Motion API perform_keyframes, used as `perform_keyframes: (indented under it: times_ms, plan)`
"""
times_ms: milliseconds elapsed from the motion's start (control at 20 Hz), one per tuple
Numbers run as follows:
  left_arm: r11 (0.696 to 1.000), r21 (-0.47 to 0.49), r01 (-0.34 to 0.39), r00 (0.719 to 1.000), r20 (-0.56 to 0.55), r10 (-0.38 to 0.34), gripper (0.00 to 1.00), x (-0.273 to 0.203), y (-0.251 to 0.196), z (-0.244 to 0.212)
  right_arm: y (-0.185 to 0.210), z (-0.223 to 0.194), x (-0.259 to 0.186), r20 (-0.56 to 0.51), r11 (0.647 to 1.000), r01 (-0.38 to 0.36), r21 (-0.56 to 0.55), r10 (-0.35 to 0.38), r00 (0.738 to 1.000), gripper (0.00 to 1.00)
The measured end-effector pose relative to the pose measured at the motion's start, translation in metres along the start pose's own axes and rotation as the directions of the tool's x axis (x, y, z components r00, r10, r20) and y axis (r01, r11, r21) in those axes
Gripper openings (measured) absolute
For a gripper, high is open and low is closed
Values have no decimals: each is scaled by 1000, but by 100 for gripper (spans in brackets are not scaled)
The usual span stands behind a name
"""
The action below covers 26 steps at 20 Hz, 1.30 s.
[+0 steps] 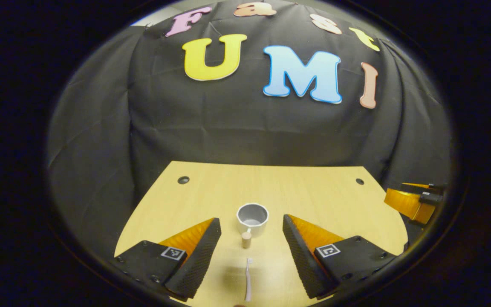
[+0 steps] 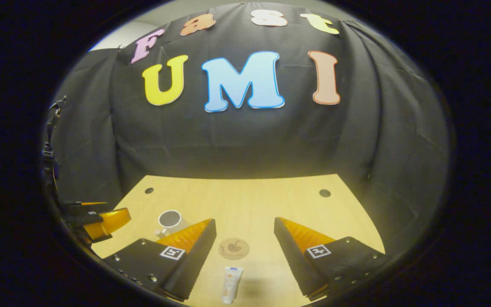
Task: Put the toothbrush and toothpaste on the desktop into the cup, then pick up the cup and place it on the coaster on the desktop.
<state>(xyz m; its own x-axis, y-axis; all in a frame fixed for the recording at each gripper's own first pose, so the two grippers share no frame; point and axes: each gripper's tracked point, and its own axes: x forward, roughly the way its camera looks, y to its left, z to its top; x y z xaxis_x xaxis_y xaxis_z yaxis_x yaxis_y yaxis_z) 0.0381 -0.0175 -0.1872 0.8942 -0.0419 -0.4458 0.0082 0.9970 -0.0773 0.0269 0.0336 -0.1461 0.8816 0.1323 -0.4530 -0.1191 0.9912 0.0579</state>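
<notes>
Nothing of the task done yet, by the look of things: all four items lay apart on the desktop (image 1: 313,192), so both loadings and the carry to the coaster remained.

Largest first. Stood upright near the middle of the desktop: the cup (image 1: 252,219), apparently empty, its handle toward the camera, seen straight ahead between the fingers of the left gripper (image 1: 252,260). Seen also in the right gripper view, off to the left beyond that gripper's left finger.

Lay flat straight ahead of the right gripper (image 2: 241,260): the coaster (image 2: 233,248), bare, framed between its fingers, well apart from the cup.

Lay nearer than the coaster, just short of it and roughly lengthwise between the right fingers, untouched: the toothpaste (image 2: 232,284).

Lay lengthwise between the left fingers, head pointing toward the cup, nearer the camera than the cup, untouched: the toothbrush (image 1: 248,279).

Spread wide and holding nothing: both grippers, each apparently lined up over its own item.
</notes>
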Motion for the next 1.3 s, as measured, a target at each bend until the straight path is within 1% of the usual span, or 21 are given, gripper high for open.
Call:
perform_keyframes:
  times_ms: [150,300,450,650,800,950,1000,1050,1100,1150,1300]
  plan:
    - [1000,-9,3,995,-101,-4,95,13,1,-39,5,-34,6,-103,999,-19,36,22,994,88]
    - [1000,10,0,981,-196,2,96,25,4,-78,10,-69,9,-222,997,-27,70,42,974,90]
    - [1000,15,3,960,-282,1,95,40,2,-113,12,-98,15,-311,997,-21,76,44,949,90]
    - [1000,-9,-5,923,-385,1,96,42,5,-150,14,-132,21,-395,997,-15,81,46,917,90]
    - [1000,-17,-11,890,-456,2,97,43,12,-171,14,-156,23,-465,998,-18,63,45,884,90]
    - [1000,-14,-14,858,-514,5,96,45,15,-194,19,-189,24,-543,999,-32,36,46,839,90]
    - [1000,-11,-16,847,-531,8,96,46,16,-203,21,-197,23,-559,999,-37,33,49,828,92]
    - [1000,-11,-16,839,-544,8,96,47,16,-210,23,-206,25,-573,999,-41,30,50,818,90]
    - [1000,-11,-15,830,-558,7,100,47,16,-217,24,-213,25,-586,999,-43,27,50,809,90]
    - [1000,-11,-15,821,-571,6,97,46,15,-223,25,-220,24,-600,999,-45,22,49,799,90]
    - [1000,-13,-19,792,-610,7,97,50,15,-245,26,-238,25,-636,999,-50,8,44,771,90]
